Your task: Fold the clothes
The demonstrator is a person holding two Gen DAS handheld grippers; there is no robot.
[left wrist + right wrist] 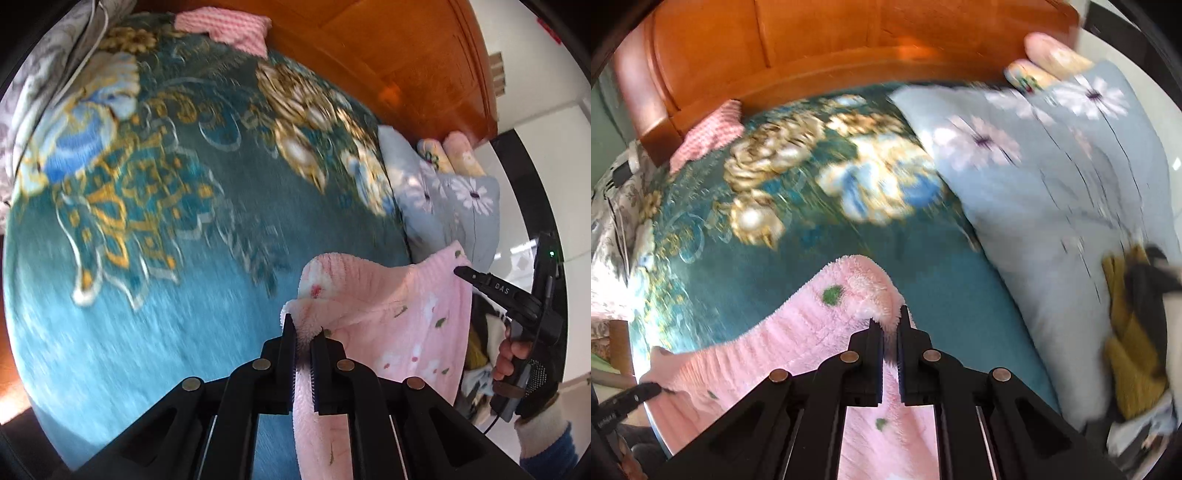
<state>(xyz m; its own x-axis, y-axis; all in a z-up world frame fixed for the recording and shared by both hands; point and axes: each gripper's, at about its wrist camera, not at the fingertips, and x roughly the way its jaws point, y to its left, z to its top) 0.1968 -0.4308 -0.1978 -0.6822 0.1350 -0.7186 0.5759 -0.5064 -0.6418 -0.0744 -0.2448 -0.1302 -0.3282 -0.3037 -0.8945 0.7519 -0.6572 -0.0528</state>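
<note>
1. Left gripper [303,328] is clamped on one corner of the pink garment [388,306]; right gripper [889,319] is clamped on the other corner.
2. Garment hangs between them over the bed [155,280], its top edge as long axis: in the left view it runs toward 2 o'clock, to the right gripper's tip.
3. Each gripper is equally near its own corner, so neither leads.
4. Both point steeply down; a hand [511,356] holds the right gripper's handle at 4 o'clock.
</note>
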